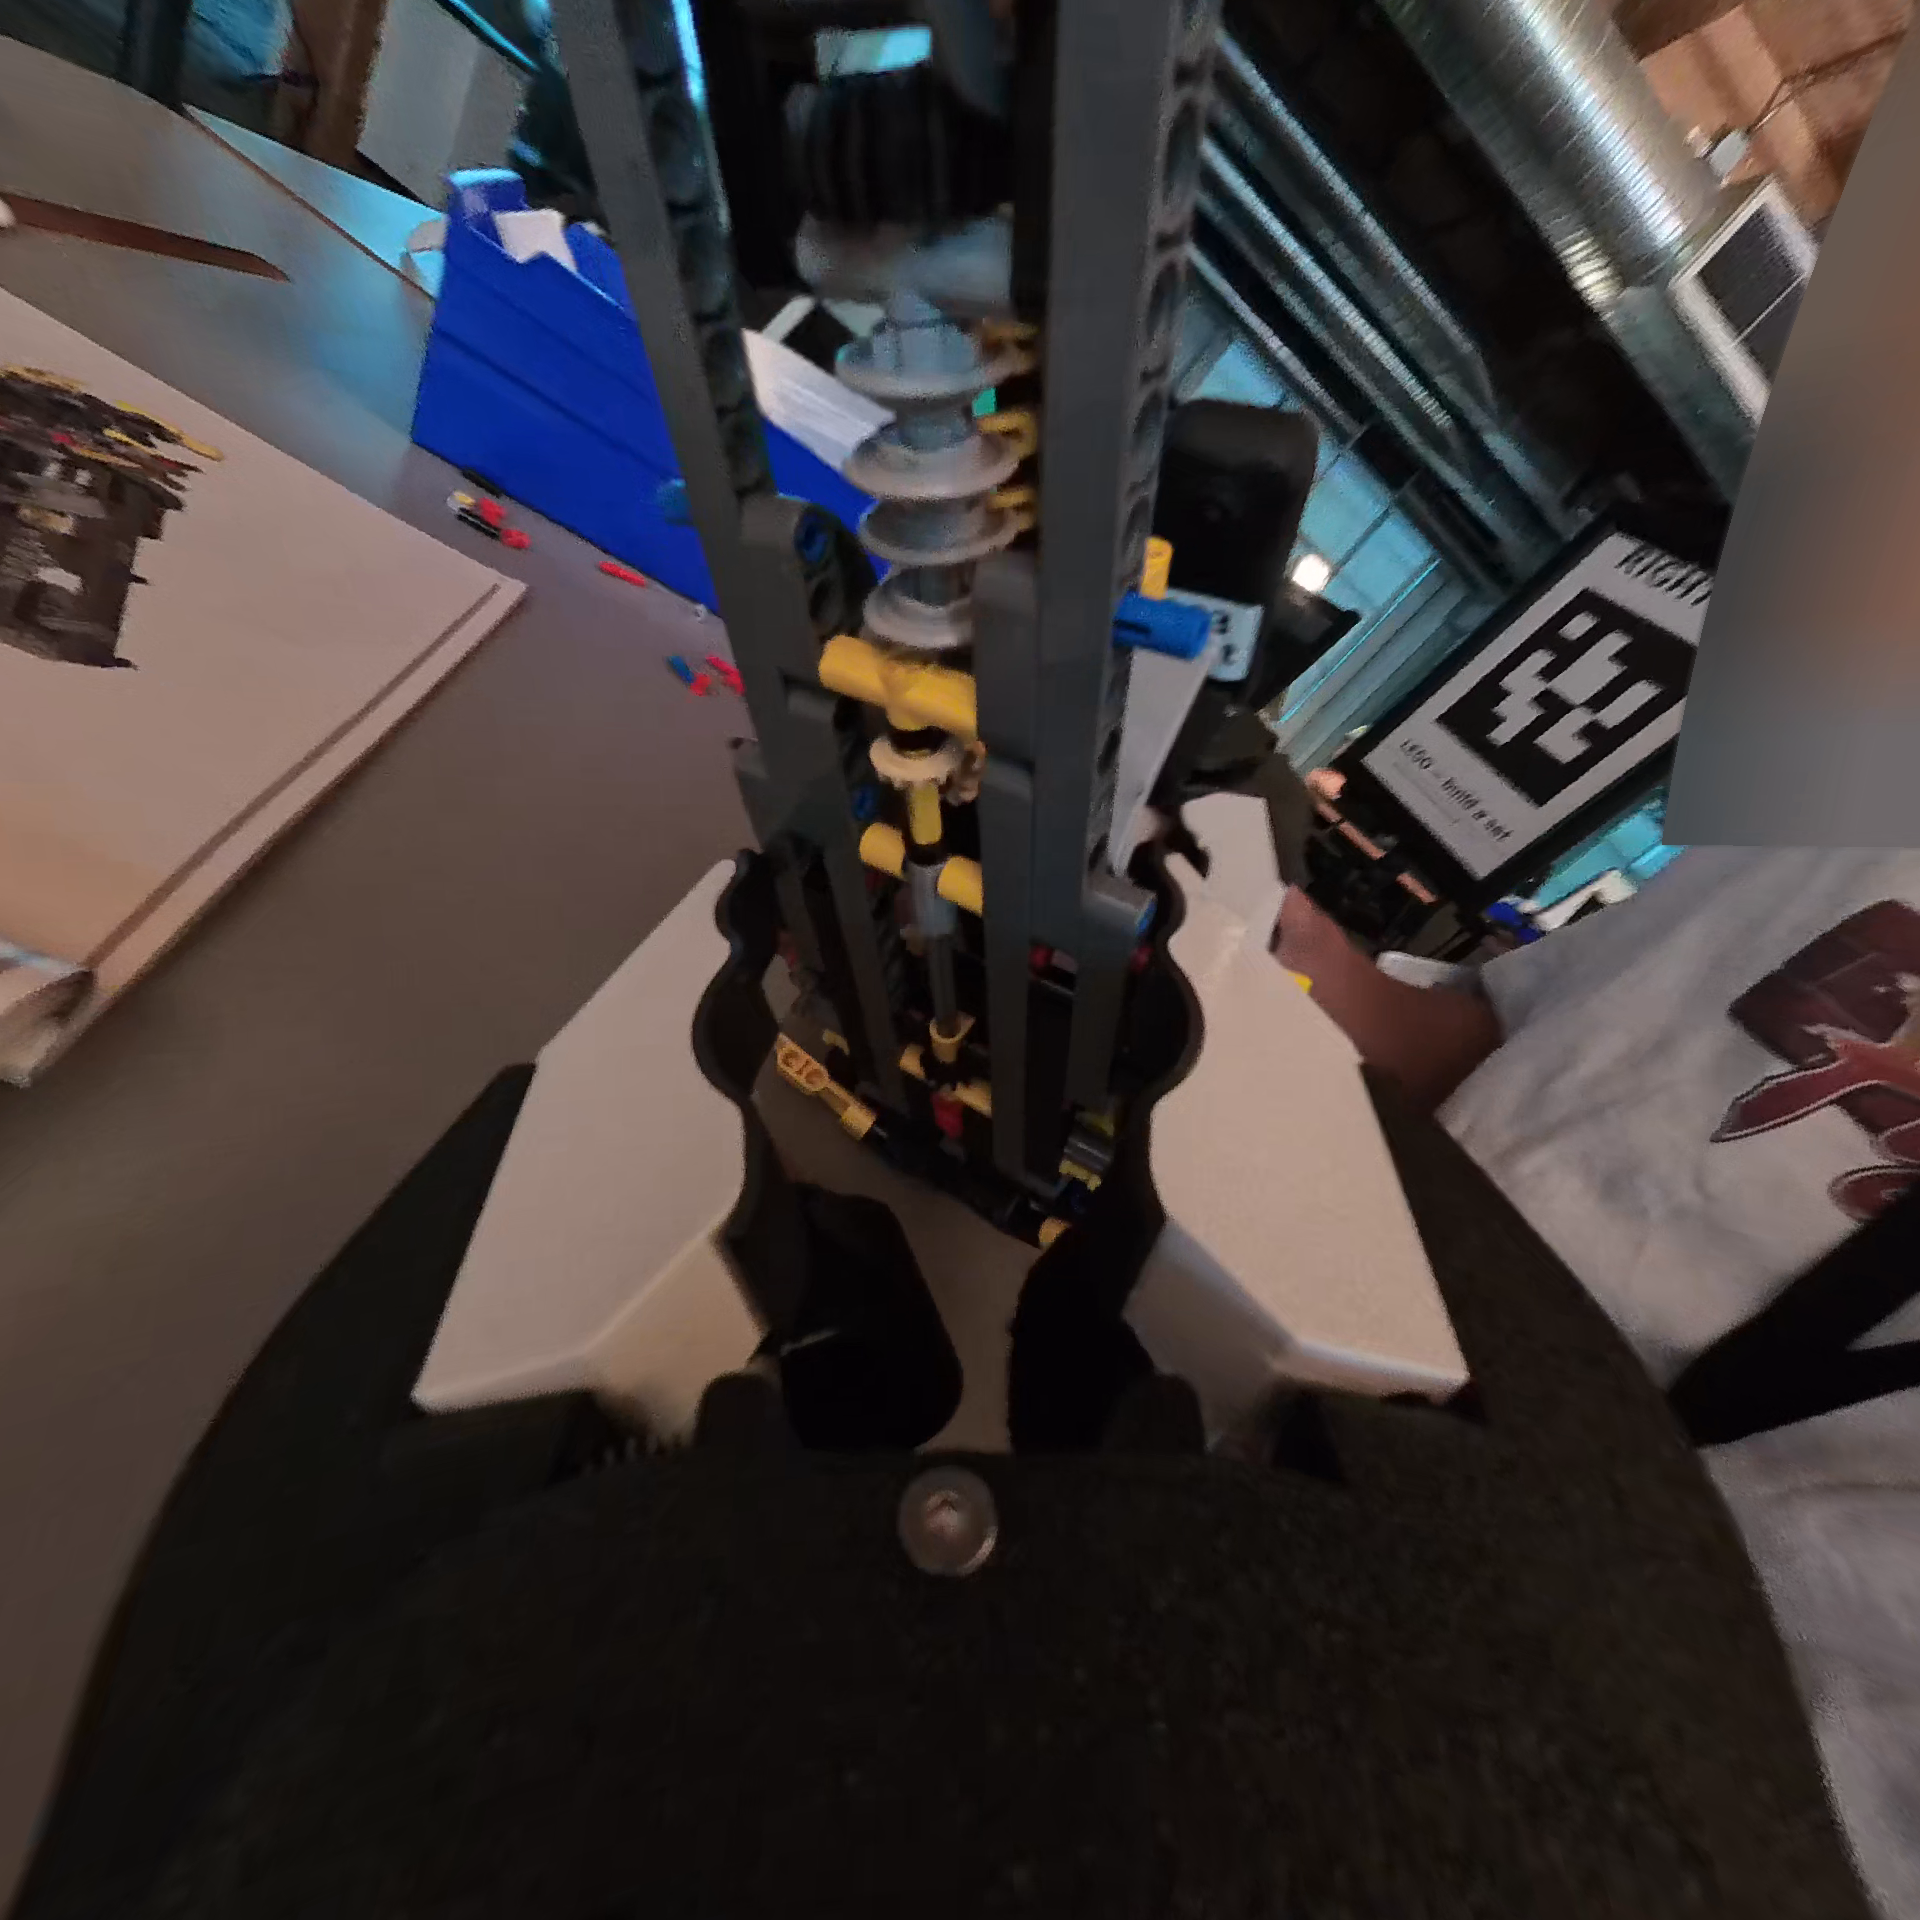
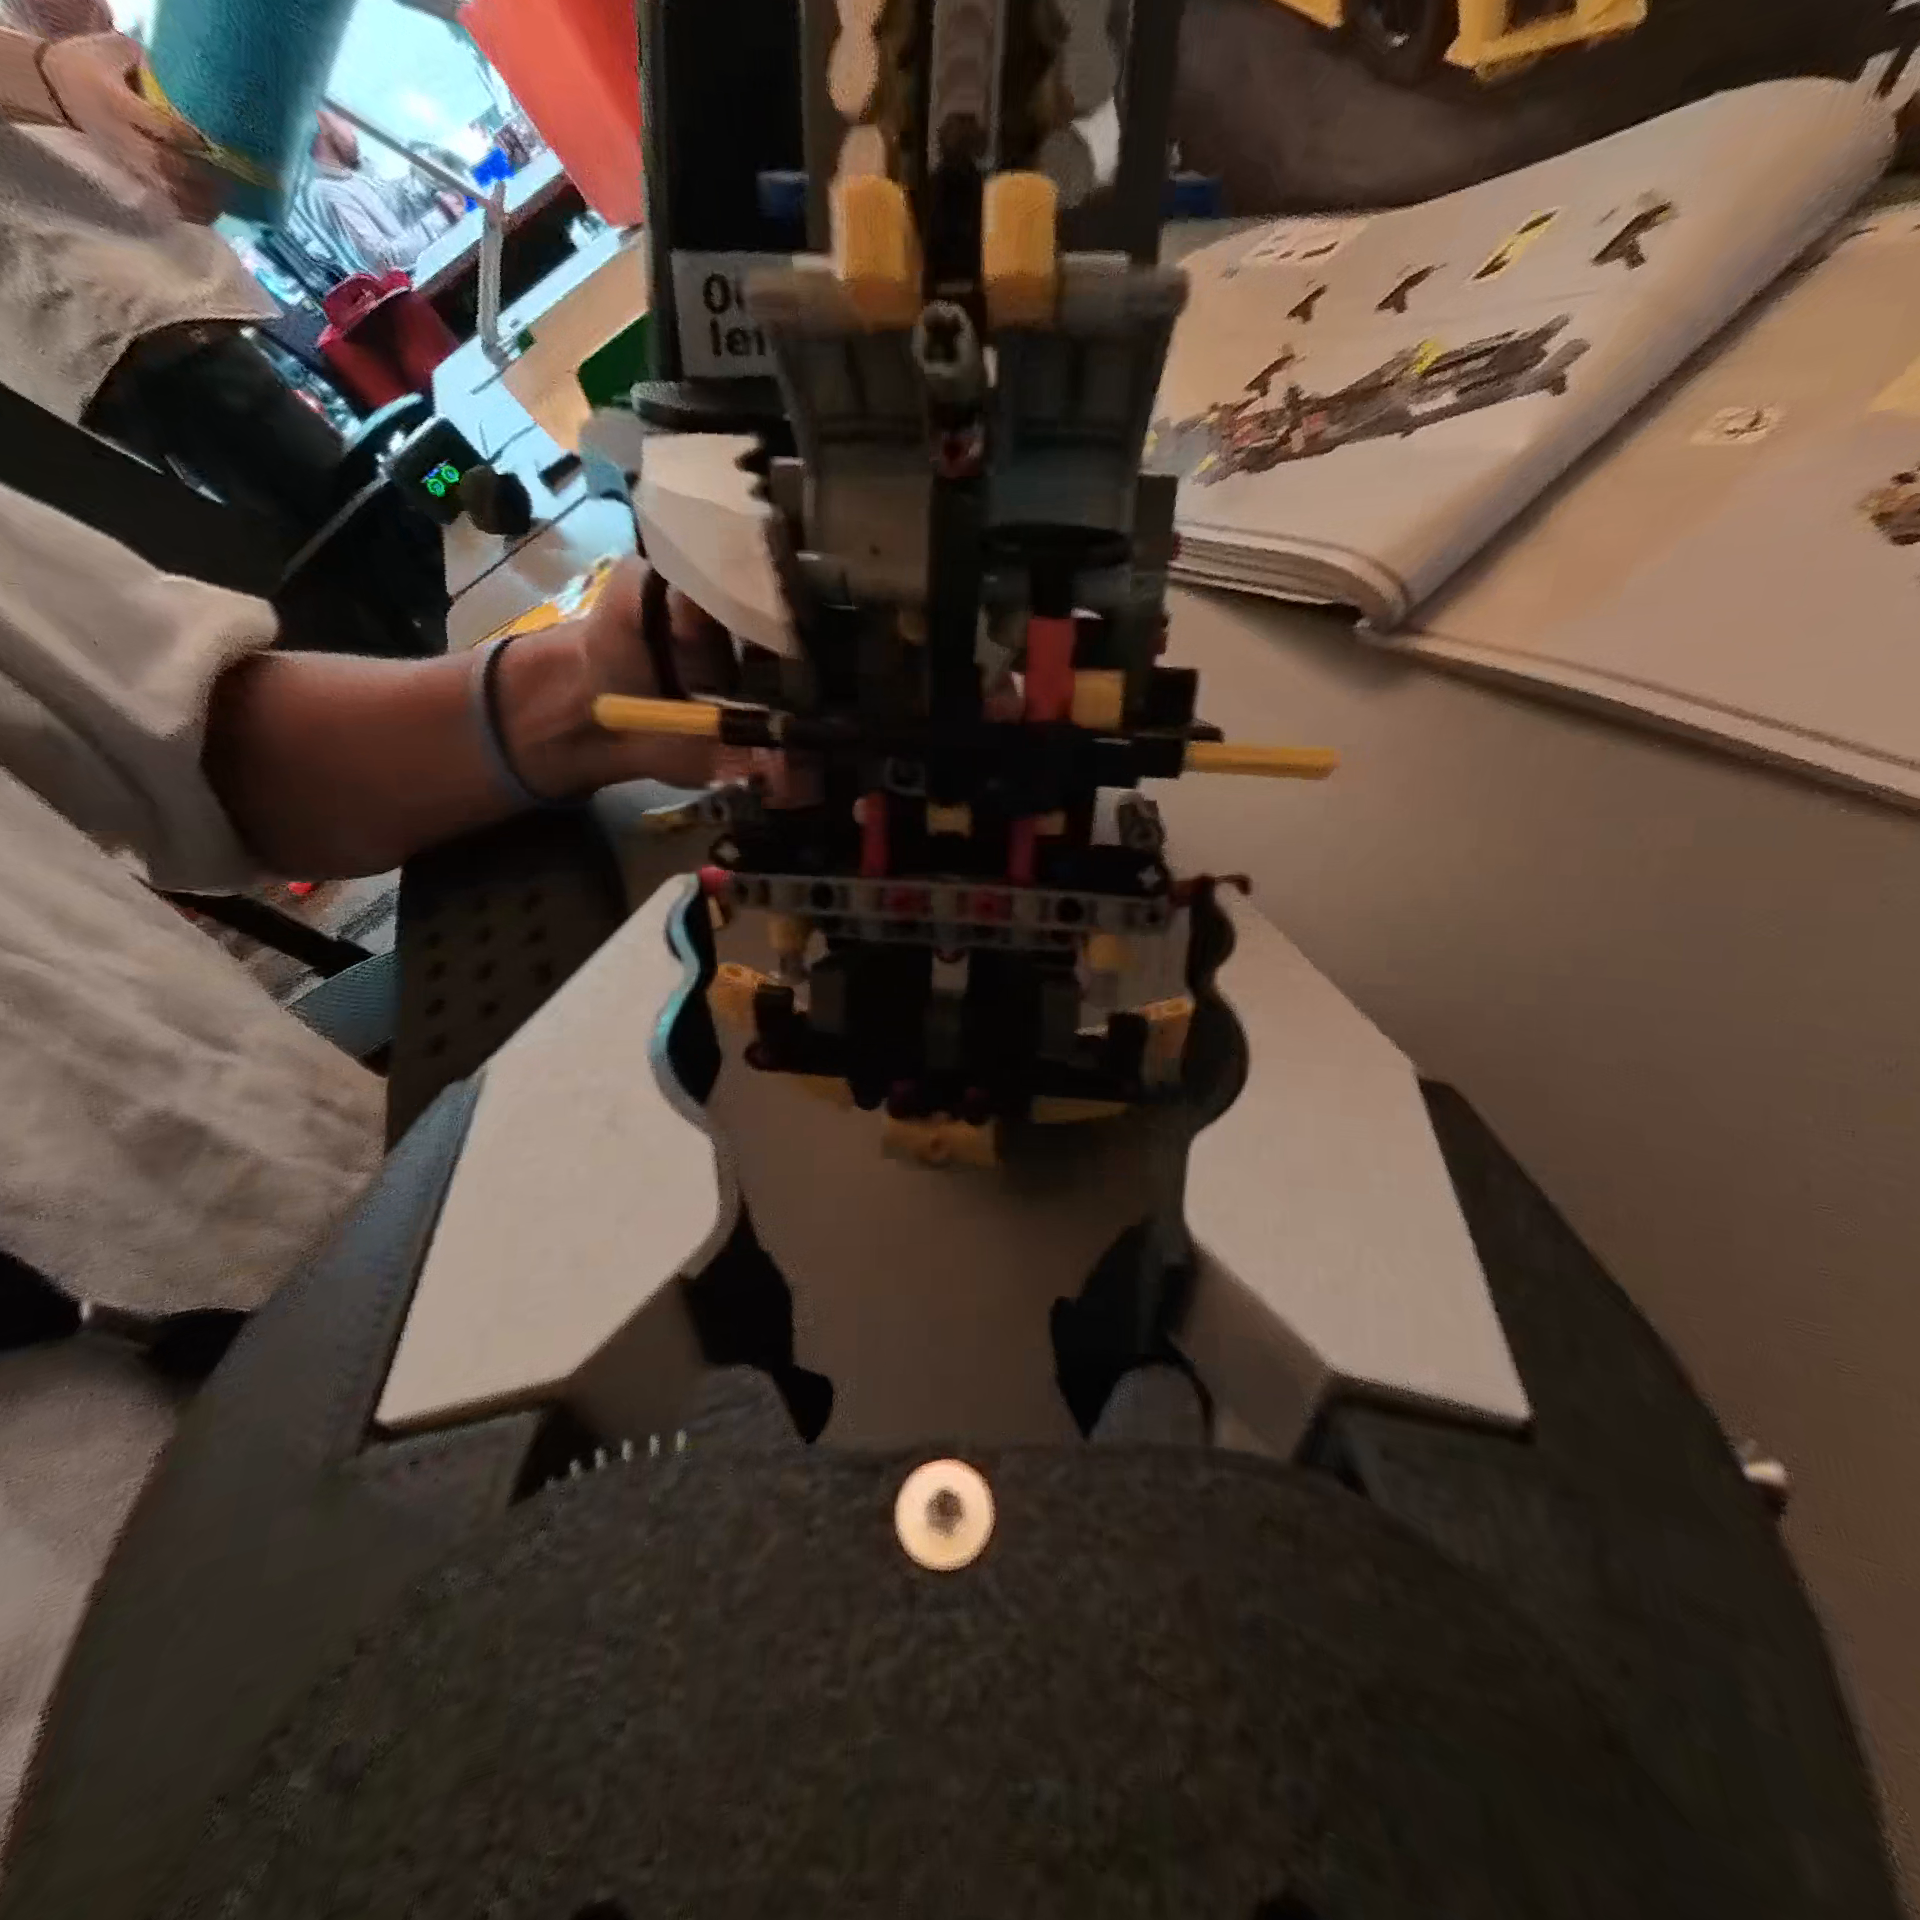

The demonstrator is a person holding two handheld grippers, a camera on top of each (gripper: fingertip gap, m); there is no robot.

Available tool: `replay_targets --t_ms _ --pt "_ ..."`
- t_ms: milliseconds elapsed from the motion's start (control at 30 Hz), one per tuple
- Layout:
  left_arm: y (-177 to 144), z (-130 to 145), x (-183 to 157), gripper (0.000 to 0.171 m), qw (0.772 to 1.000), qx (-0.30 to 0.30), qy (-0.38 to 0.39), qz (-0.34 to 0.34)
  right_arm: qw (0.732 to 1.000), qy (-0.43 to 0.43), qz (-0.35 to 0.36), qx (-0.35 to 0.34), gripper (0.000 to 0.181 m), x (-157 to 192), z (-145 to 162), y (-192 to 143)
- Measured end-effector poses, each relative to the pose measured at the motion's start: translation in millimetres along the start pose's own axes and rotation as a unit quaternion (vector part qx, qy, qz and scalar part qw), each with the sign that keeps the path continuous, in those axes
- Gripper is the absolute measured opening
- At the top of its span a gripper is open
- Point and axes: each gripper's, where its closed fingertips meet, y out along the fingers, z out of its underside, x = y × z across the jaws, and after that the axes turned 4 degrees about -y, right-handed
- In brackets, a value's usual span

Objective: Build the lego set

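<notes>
A long lego model (image 1: 1023, 623) of dark grey beams, yellow connectors and a grey coil spring (image 1: 930, 488) is held between both grippers above the table. My left gripper (image 1: 951, 883) is shut on one end, its white fingers (image 1: 623, 1091) pressed on both sides. My right gripper (image 2: 951, 904) is shut on the other end (image 2: 935, 748), where yellow axles (image 2: 1262, 762) stick out sideways. The left gripper's white finger (image 2: 707, 530) and the hand holding it (image 2: 582, 696) show past the model in the right wrist view. The right gripper's body (image 1: 1231, 509) shows behind the model in the left wrist view.
An open instruction booklet (image 1: 239, 675) lies on the grey table (image 1: 468, 935); it also shows in the right wrist view (image 2: 1455, 395). A blue bin (image 1: 530, 384) stands behind it, with small red and blue loose pieces (image 1: 707, 670) nearby. A black-and-white marker sign (image 1: 1538, 707) stands to the right. There is about 4 cm between the tips of the two grippers.
</notes>
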Motion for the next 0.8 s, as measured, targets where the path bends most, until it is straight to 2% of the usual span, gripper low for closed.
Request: replay_targets --t_ms 67,133,200,233,300,367,400,433,467,600,667,700,800 --pt "-1.2 -5.7 -5.1 0.065 0.999 -0.017 -0.029 0.028 1.0 0.002 -0.004 -0.004 0.098 -3.1 1.0 1.6" --pt "-2.6 -10.3 -16.9 0.064 0.996 -0.027 -0.046 0.077 0.999 0.009 -0.022 -0.035 0.094 -5.8 -5.9 -4.3" --pt "-2.5 -15.7 -36.1 0.064 0.986 -0.035 -0.075 0.146 0.989 0.067 -0.109 -0.076 0.089 6.4 -18.6 -7.6" --pt "-2.6 -19.6 -44.6 0.064 0.981 -0.046 -0.078 0.172 0.979 0.096 -0.165 -0.074 0.089 17.1 -20.8 -7.0" --pt "-3.2 -21.2 -54.6 0.031 0.976 -0.046 -0.071 0.199 0.958 0.121 -0.255 -0.052 0.088 39.9 -19.9 -5.4" --pt "-0.1 -16.6 -53.2 0.03 0.977 -0.032 -0.074 0.197 0.927 0.146 -0.337 -0.069 0.064 61.9 -32.9 -13.5" --pt "0.6 -13.4 -56.2 0.029 0.978 -0.025 -0.061 0.198 0.925 0.16 -0.34 -0.059 0.059 63.4 -33.3 -11.5" --pt "1.6 -9.3 -60.5 0.031 0.979 -0.016 -0.046 0.2 0.929 0.161 -0.33 -0.04 0.043 62.0 -27.6 -6.5" --pt "1.7 -9.0 -60.6 0.03 0.98 -0.018 -0.042 0.192 0.928 0.161 -0.333 -0.036 0.04 62.9 -25.5 -6.4" --pt "0.5 -5.4 -37.5 0.029 0.99 0.001 -0.061 0.131 0.93 0.221 -0.292 -0.027 0.038 46.2 -22.1 -9.3" --pt "-6.2 -11.5 -20.1 0.038 0.994 -0.011 -0.068 0.087 0.936 0.246 -0.25 -0.016 0.039 31.5 -14.9 -11.3" --pt "-11.0 -14.5 -10.7 0.041 0.996 -0.016 -0.066 0.06 0.938 0.257 -0.23 -0.014 0.033 24.6 -11.8 -12.8" --pt "-20.4 -8.2 -1.6 0.041 1.0 0.016 0.016 -0.006 0.939 0.293 -0.177 -0.014 0.032 5.2 -3.0 -16.4"
